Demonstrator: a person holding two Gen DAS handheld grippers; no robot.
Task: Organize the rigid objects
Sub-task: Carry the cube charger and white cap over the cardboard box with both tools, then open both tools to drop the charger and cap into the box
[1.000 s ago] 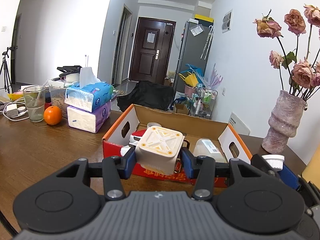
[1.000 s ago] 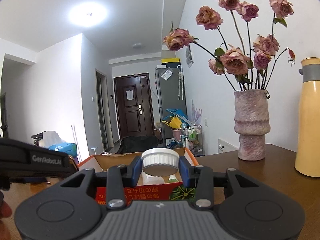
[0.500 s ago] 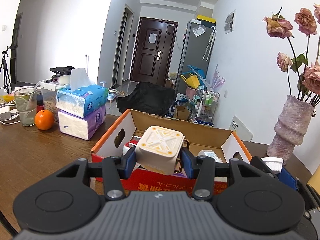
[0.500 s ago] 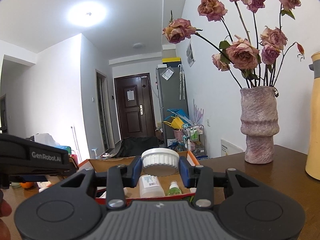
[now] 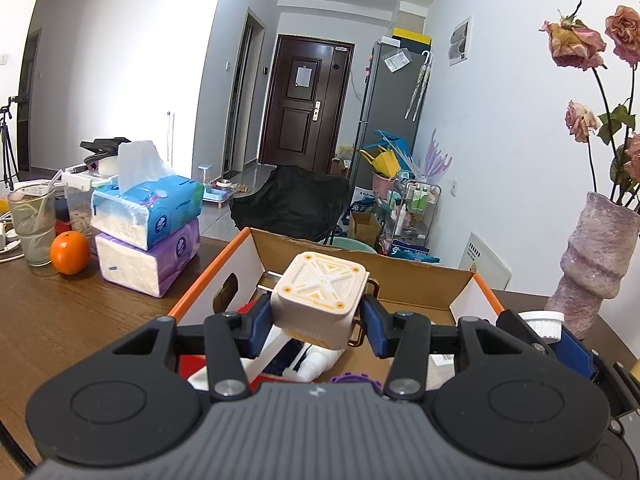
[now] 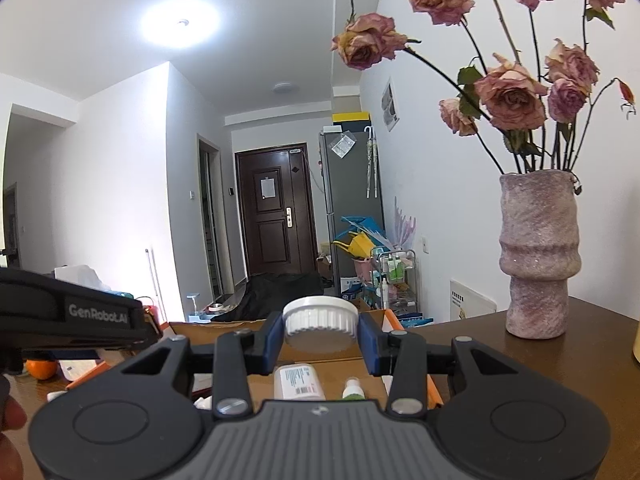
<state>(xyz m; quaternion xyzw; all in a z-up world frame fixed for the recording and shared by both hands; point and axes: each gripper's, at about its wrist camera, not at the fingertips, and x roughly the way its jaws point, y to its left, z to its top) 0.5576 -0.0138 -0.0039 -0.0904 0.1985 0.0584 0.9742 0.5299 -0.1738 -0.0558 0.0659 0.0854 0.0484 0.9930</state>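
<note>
Between the blue pads of the left tool (image 5: 319,322), a cream square block (image 5: 319,300) is clamped, suspended directly above the open cardboard box (image 5: 404,276) on the counter (image 5: 60,320). Right tool (image 6: 320,338) grips a white ribbed cap (image 6: 320,324) over the same box. Release requires lowering only; stored bottles (image 6: 298,380) occupy the floor. Beyond stands a vase (image 6: 538,252).

Two tissue packs sit stacked to the left of the left claw: a blue one (image 5: 148,206) on a purple one (image 5: 148,258). One orange (image 5: 69,252) lies further left, beside one drinking glass (image 5: 31,224). One cardboard box (image 5: 420,280) lies under both claws. One vase (image 6: 538,252) stands to the right of the right claw. Two bottles show below it in the box: a labelled white one (image 6: 298,381) and a green-tipped one (image 6: 353,389).
</note>
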